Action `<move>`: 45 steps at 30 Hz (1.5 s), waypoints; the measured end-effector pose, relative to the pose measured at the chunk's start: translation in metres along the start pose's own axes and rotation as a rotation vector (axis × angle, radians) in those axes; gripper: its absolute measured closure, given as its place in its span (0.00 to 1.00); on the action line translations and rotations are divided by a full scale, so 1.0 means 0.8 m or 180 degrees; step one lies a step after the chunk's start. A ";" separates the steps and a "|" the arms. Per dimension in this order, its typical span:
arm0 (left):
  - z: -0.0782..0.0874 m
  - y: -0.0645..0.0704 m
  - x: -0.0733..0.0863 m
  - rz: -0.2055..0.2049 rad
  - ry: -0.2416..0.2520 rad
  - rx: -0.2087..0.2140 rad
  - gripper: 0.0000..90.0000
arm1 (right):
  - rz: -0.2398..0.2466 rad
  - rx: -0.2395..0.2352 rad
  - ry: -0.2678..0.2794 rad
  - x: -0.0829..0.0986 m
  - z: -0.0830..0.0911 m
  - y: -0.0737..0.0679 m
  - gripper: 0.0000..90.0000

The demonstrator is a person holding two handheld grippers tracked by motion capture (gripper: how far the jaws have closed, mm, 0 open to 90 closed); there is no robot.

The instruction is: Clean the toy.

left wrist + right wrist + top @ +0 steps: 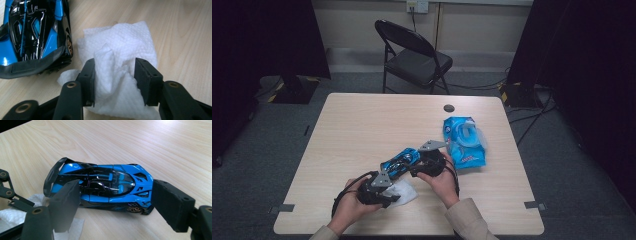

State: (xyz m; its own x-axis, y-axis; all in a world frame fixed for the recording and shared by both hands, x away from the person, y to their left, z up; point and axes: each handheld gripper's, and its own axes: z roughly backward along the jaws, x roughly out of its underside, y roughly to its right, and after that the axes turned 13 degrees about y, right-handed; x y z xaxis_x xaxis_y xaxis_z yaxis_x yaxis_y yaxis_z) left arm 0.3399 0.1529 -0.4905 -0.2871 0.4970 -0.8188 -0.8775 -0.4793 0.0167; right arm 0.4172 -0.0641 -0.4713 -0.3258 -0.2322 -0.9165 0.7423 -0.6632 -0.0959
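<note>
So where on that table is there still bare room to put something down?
The far-left half of the pale wooden table is free. It is crowded near the person: blue toy car, white paper towel, and the blue wipes packet at right.

The toy car [107, 187] has glossy blue and black plastic bodywork, the white paper towel [120, 62] is soft, crumpled and dimpled, the fingers [146, 81] are matt black, the worktop [362, 125] is smooth pale wood-grain, and the blue packet [465, 142] is shiny film.

One toy car [401, 161], one white wipe [404, 192], one blue wipe pack [465, 141], one folding chair [413, 55].
</note>
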 end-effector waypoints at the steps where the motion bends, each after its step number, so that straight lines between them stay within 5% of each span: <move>1: 0.000 0.000 0.000 0.0002 -0.0005 -0.0015 0.64 | 0.0005 -0.0004 0.0001 0.000 -0.001 0.000 0.26; 10: 0.005 0.002 -0.001 0.0013 -0.0085 -0.0045 0.81 | -0.0002 -0.0009 -0.0023 -0.004 -0.015 0.000 0.25; 20: 0.033 -0.023 0.012 0.0519 0.0033 -0.0035 0.86 | 0.0063 -0.0120 -0.0095 -0.007 -0.041 -0.004 0.21; 26: 0.050 -0.036 0.018 0.0671 0.0100 -0.0099 0.86 | 0.0134 -0.0257 -0.0168 -0.006 -0.055 -0.011 0.18; 30: 0.054 -0.042 0.023 0.0672 0.0102 -0.0162 0.86 | 0.0145 -0.0256 -0.0180 -0.003 -0.059 -0.012 0.15; 35: 0.053 -0.045 0.028 0.0649 0.0051 -0.0176 0.85 | 0.0383 -0.0282 -0.0266 -0.001 -0.061 -0.014 0.10; 39: 0.049 -0.042 0.028 0.0622 0.0026 -0.0175 0.82 | 0.0350 -0.0248 -0.0250 0.002 -0.062 -0.013 0.05; 45: 0.045 -0.042 0.029 0.0708 0.0068 -0.0152 0.66 | 0.0339 -0.0280 -0.0143 0.008 -0.062 -0.010 0.05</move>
State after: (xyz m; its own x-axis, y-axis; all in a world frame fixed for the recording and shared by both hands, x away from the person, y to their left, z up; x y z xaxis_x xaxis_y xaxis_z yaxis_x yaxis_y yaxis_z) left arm 0.3488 0.2064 -0.4890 -0.4629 0.3600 -0.8100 -0.7741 -0.6095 0.1715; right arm 0.4380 -0.0250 -0.4952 -0.2668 -0.3310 -0.9051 0.8219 -0.5686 -0.0343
